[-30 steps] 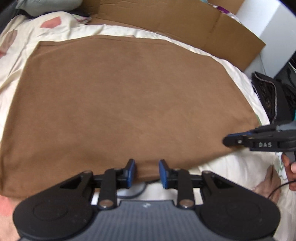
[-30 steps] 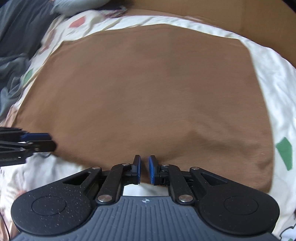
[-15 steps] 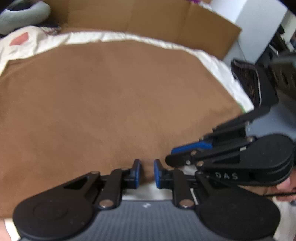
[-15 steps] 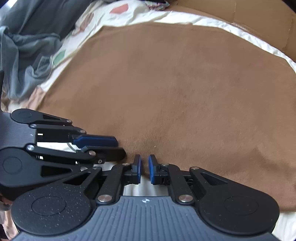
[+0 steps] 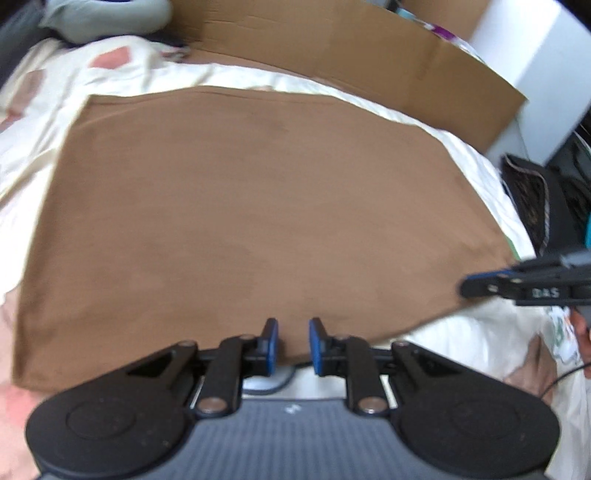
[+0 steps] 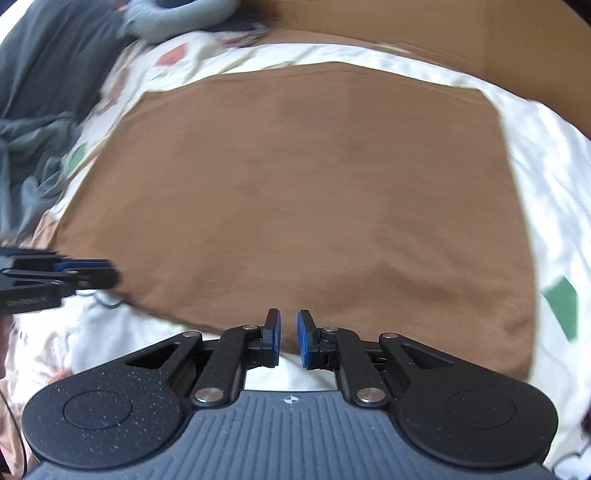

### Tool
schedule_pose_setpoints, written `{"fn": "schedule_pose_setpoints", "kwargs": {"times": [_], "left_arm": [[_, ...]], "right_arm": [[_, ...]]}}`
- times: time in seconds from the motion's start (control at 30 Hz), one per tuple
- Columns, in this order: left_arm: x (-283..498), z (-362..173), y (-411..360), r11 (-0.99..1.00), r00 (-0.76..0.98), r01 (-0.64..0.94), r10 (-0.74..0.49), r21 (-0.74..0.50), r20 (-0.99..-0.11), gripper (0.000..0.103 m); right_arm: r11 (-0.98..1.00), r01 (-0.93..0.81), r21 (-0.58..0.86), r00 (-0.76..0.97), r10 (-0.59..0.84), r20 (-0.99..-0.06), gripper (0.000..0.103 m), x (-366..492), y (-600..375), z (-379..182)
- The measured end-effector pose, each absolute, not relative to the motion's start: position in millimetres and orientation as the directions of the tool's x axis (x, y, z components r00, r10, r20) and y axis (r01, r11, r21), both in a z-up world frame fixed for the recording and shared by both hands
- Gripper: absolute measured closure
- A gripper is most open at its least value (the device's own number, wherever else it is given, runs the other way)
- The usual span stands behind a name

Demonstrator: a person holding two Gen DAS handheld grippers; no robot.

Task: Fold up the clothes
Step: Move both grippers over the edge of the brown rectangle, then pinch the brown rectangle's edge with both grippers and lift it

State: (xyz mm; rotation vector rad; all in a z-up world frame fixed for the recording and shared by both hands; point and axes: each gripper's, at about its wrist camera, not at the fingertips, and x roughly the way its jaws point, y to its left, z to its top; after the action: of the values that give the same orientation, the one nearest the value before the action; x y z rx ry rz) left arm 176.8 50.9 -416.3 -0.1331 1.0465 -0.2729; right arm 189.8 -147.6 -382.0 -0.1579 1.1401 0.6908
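A brown cloth point(image 5: 258, 203) point(image 6: 295, 184) lies spread flat on the bed. My left gripper point(image 5: 291, 325) hovers at the cloth's near edge. Its jaws are opening, a narrow gap stands between the blue pads, and nothing is pinched; the cloth lies beneath them. My right gripper point(image 6: 288, 317) hangs over the same near edge further right, its pads a small gap apart with nothing pressed between them. Each gripper shows at the side of the other's view: the right gripper point(image 5: 476, 284) by the cloth's near right corner, the left gripper point(image 6: 99, 273) by the near left edge.
The cloth rests on a white patterned bed sheet point(image 5: 461, 332) point(image 6: 535, 147). Flattened cardboard point(image 5: 369, 62) point(image 6: 406, 22) lies along the far side. Grey clothes point(image 6: 37, 110) are heaped at the left. A dark bag point(image 5: 535, 195) stands off the bed's right edge.
Half a second ago the two grippers were side by side near the middle of the near edge; they have since moved apart. The left jaws are narrower than a second ago. The cloth stays flat.
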Motion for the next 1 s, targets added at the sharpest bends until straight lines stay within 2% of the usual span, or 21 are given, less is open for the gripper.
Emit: {"fn": "schedule_pose_setpoints", "kwargs": {"times": [0.4,0.6,0.73,0.87,0.9,0.93,0.97,1.0], "left_arm": [[168,-428,94,0.978,0.469,0.015,-0.191,-0.208,-0.862,0.083],[155,-423,124,0.979,0.493,-0.087,-0.118,-0.184,-0.862,0.081],[142,-417,143,0.971,0.542,-0.163,-0.059,-0.174,-0.838,0.075],[130,-412,161,0.957,0.558,-0.225,-0.027,-0.182,-0.830,0.074],[128,-411,165,0.950,0.560,-0.245,-0.025,-0.194,-0.828,0.073],[125,-411,170,0.942,0.560,-0.262,-0.028,-0.210,-0.828,0.069],[123,-412,176,0.933,0.557,-0.278,-0.037,-0.228,-0.830,0.062],[121,-414,181,0.924,0.555,-0.294,-0.045,-0.247,-0.831,0.059]], "right_arm": [[0.938,-0.316,0.143,0.337,0.253,-0.907,0.088,218,-225,-405],[0.962,-0.253,0.104,0.373,0.196,-0.907,0.088,223,-248,-404],[0.969,-0.203,0.139,0.377,0.208,-0.902,0.088,223,-263,-401],[0.965,-0.166,0.201,0.370,0.250,-0.895,0.087,222,-274,-400],[0.962,-0.150,0.230,0.362,0.270,-0.892,0.082,222,-278,-401],[0.957,-0.133,0.258,0.354,0.289,-0.890,0.070,222,-282,-402],[0.951,-0.115,0.286,0.346,0.308,-0.886,0.066,221,-285,-404],[0.943,-0.095,0.318,0.337,0.331,-0.881,0.063,220,-289,-406]]}}
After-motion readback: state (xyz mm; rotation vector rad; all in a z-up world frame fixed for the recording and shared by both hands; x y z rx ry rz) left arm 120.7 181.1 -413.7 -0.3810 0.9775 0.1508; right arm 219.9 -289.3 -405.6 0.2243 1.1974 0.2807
